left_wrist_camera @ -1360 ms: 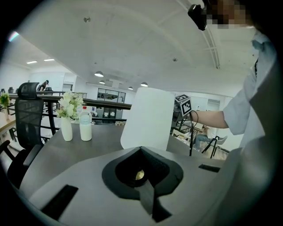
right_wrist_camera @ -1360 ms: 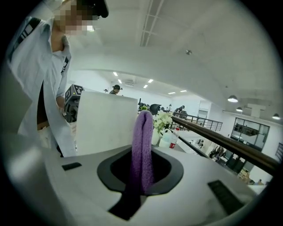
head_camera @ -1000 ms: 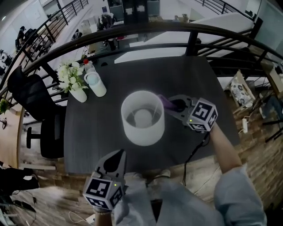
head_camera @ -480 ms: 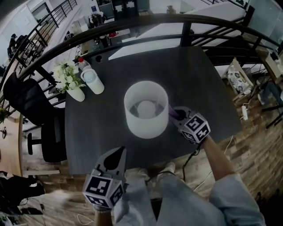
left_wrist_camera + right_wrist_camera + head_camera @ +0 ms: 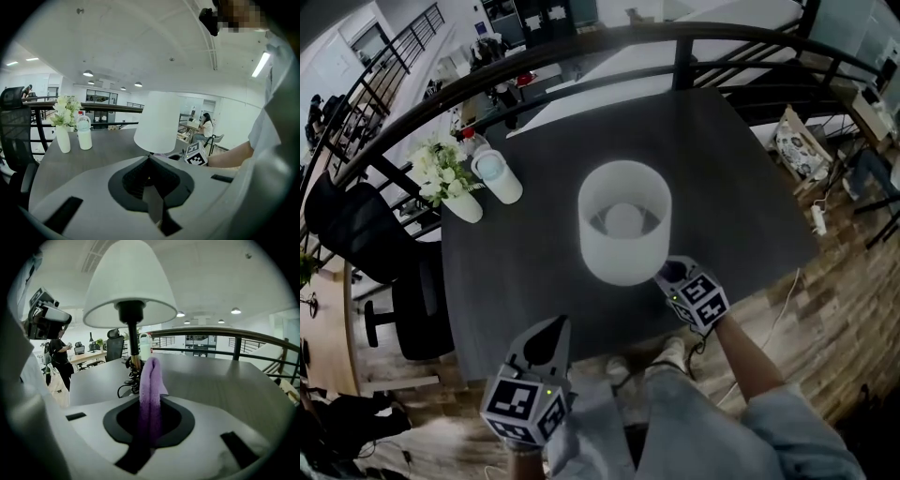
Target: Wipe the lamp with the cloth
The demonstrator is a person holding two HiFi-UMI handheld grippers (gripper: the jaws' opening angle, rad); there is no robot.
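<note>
R tongs [image 5: 671, 275] clenched on soft, floppy purple cloth [image 5: 151, 380]; L tongs [image 5: 150, 161] pinched together, empty. Lamp shade [image 5: 623, 258] prob. light, thin, tippy: wipe gently, steady it by stem [image 5: 133, 341].

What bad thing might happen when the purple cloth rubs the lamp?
1. The lamp has a wide shade on a thin stem, and the left gripper hangs away from it, shut and empty. A hard push from the cloth in the right gripper might tip it.
2. The cord lies coiled at the lamp's foot, close to the cloth. It might snag and drag the lamp.
</note>
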